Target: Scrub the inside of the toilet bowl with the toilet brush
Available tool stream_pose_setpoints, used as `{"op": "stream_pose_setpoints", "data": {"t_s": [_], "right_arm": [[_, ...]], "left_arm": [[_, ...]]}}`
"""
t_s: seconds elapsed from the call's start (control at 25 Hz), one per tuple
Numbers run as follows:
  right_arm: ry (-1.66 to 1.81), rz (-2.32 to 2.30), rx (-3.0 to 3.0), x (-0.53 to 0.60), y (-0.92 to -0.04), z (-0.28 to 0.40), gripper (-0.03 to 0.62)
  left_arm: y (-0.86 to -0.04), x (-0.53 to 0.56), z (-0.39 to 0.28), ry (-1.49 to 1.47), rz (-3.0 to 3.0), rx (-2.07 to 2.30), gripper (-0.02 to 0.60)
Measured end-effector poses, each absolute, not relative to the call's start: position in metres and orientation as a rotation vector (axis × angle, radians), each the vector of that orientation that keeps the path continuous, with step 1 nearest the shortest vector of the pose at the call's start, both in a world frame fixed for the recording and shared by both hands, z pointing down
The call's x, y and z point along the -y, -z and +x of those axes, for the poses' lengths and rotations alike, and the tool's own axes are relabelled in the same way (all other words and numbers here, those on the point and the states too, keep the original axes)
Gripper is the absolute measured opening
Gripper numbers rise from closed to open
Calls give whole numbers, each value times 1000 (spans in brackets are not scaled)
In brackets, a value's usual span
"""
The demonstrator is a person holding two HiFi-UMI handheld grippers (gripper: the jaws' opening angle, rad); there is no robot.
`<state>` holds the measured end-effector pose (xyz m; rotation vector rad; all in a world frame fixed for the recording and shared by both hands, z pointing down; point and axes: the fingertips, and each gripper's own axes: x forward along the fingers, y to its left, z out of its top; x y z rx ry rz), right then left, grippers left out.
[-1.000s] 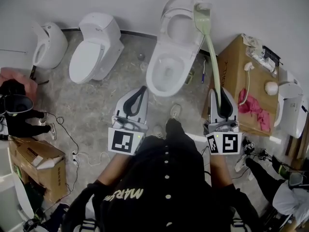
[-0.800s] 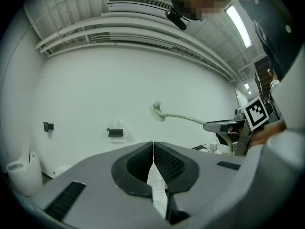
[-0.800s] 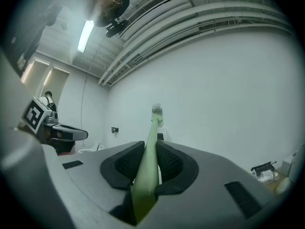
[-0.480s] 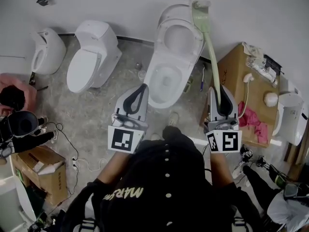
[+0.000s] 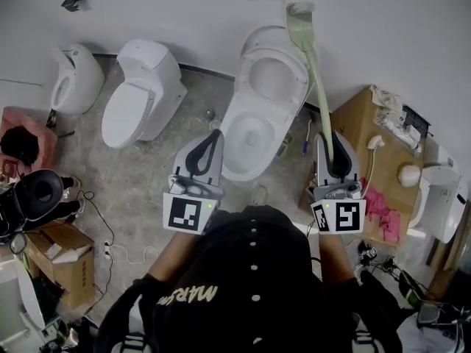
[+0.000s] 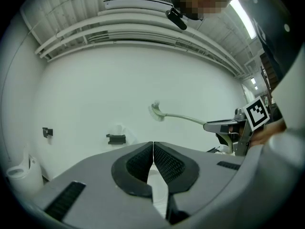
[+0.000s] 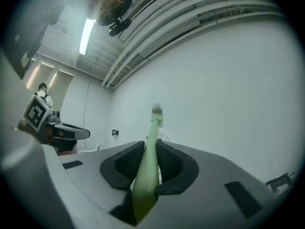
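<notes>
Starting at the far left, the closed toilet point(image 5: 136, 101) is not my target, so I leave it alone. My left gripper point(image 5: 215, 135) hangs just short of the open toilet bowl point(image 5: 229, 127) with its jaws pressed together and nothing between them. I judge it is only parked there, out of the way, since one hand is enough for scrubbing. The seat and lid are tipped up against the wall, so the inside is exposed. I see only pale porcelain and what may be a little water at the bottom (no brush in there yet).

The toilet brush point(image 5: 318, 87) slants up and away from my right gripper point(image 5: 329, 138), whose jaws are clamped on the green handle near its lower end. That long hold should give me reach. The brush head point(image 5: 300, 19) is raised in front of the wall above the upturned lid, clear of the bowl. I must swing it down and leftward.

On the far right, a cardboard box point(image 5: 353, 116) carries a pink cloth point(image 5: 381, 201).
</notes>
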<state>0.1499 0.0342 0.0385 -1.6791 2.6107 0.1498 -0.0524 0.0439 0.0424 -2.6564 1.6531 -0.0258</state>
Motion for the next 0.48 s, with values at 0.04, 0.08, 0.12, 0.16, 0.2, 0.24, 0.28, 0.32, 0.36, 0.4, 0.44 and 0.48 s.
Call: {"op": "stream_pose_setpoints", "data": {"t_s": [0.04, 0.08, 0.12, 0.16, 0.2, 0.24, 0.28, 0.32, 0.36, 0.4, 0.44, 0.48], "right_arm": [[-151, -1666, -2618, -30, -39, 151, 97], [-150, -1653, -2625, -27, -40, 152, 97], [-146, -1643, -2632, -23, -41, 153, 97], [-140, -1636, -2637, -20, -42, 154, 97], [-135, -1630, -2640, -17, -43, 155, 97], [-130, -1627, -2641, -14, -44, 157, 97], [-125, -1624, -2641, -12, -45, 158, 97], [-121, -1622, -2641, -10, -46, 158, 97], [-116, -1620, -2642, -8, -47, 157, 97], [-112, -1618, -2644, -6, -48, 156, 97], [-109, -1617, -2647, -5, -48, 155, 97], [-108, -1617, -2649, -4, -49, 153, 97]], "left_arm": [[-43, -40, -51, 26, -2651, -1662, 26], [-43, -37, -49, 26, -2645, -1670, 26], [-43, -34, -48, 26, -2640, -1678, 26], [-44, -31, -46, 26, -2637, -1683, 26], [-45, -29, -43, 26, -2635, -1686, 26], [-45, -26, -41, 27, -2635, -1688, 26], [-46, -24, -38, 29, -2637, -1688, 26], [-47, -23, -37, 31, -2639, -1688, 26], [-48, -22, -36, 34, -2643, -1688, 26], [-48, -20, -36, 38, -2647, -1688, 26], [-50, -19, -37, 43, -2651, -1688, 26], [-50, -18, -38, 46, -2654, -1685, 26]]}}
